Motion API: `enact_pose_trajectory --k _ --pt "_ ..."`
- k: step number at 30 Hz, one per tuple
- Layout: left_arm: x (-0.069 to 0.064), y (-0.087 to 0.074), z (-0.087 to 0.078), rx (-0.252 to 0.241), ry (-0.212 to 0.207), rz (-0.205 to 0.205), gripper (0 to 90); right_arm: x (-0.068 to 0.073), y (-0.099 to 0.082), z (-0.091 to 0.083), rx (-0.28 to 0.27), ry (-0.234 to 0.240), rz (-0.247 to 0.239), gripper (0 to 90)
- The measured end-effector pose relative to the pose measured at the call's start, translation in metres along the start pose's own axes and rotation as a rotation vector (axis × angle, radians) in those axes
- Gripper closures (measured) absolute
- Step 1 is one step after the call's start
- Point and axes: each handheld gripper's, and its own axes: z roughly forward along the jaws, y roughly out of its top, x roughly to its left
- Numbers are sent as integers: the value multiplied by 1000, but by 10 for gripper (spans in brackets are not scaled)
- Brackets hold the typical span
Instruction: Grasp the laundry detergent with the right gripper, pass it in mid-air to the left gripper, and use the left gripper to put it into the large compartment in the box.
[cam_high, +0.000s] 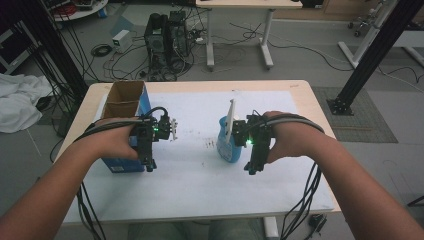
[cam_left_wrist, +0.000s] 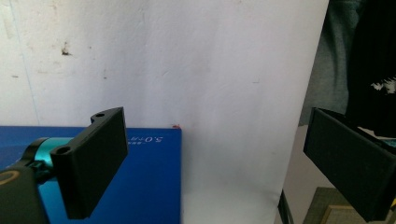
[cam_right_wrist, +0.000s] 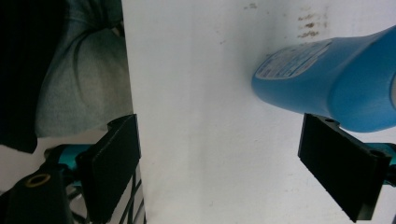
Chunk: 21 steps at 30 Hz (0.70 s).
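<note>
An open blue cardboard box (cam_high: 123, 101) stands at the left of the white sheet (cam_high: 200, 185). A blue bottle (cam_high: 226, 144) with a white top stands near the middle. My left gripper (cam_high: 150, 165) hangs beside the box's near right corner, pointing back toward the person. In the left gripper view its jaws (cam_left_wrist: 215, 140) are open and empty, with the box's blue side (cam_left_wrist: 149, 177) behind the left jaw. My right gripper (cam_high: 252, 169) sits just right of the bottle, also pointing toward the person. It is open (cam_right_wrist: 222, 135) and empty, and the bottle (cam_right_wrist: 327, 79) lies past its right jaw.
The wooden table (cam_high: 305, 95) rims the sheet on all sides. On the floor behind it are a computer tower (cam_high: 167, 42), loose cables and a second table (cam_high: 240, 30). Black frame posts (cam_high: 372, 55) stand at the right, and a white cloth (cam_high: 17, 102) lies at the left.
</note>
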Motion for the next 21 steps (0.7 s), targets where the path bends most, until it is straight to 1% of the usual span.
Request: enact_pose_trajectory --k 1,2,3,4,6,8,9,10,11,12,13,14,15,16,18,19,21 --pt "-1 -1 -1 -8 -1 -7 64 1 -1 -1 -16 -4 5 121" --pt "-1 -1 -2 -3 -4 1 64 3 -2 -2 -35 -9 19 121" --pt "-1 -1 -2 -3 -4 1 64 3 -2 -2 -35 -9 19 121" --pt "-1 -1 -1 -3 -8 -3 64 4 -4 -3 -48 -14 25 121" --pt "-1 -1 0 -6 1 4 64 6 -7 -3 -80 -15 38 121" --pt "-1 -2 1 -9 -5 -6 64 7 -10 -3 -118 -17 48 121" --pt "-2 -2 3 -11 -9 -11 64 11 -12 -2 -157 -14 87 121" --pt "-2 -3 4 -13 -11 -13 64 12 -14 -1 -178 -13 90 121" --pt "-2 -3 4 -13 -11 -13 64 12 -14 -1 -178 -13 90 121" --pt "-2 -3 4 -5 -11 -6 64 14 -16 2 -225 -10 103 121" --pt "-3 -3 4 -4 -9 -8 64 14 -16 2 -225 -10 103 121" --pt "-3 -3 5 -8 -8 -10 64 15 -19 4 -259 -2 106 121" --pt "-3 -3 5 -8 -8 -7 64 16 -20 5 -282 -2 113 121" --pt "-3 -3 5 -8 -8 -7 64 16 -20 5 -282 -2 113 121" --pt "-3 -3 5 -12 -8 -10 64 17 -23 8 -320 -14 127 121" --pt "-3 -3 6 -18 -8 -10 64 18 -25 9 -349 -17 136 121" --pt "-4 -2 6 -23 -17 -18 64 19 -28 12 -386 -29 143 121"
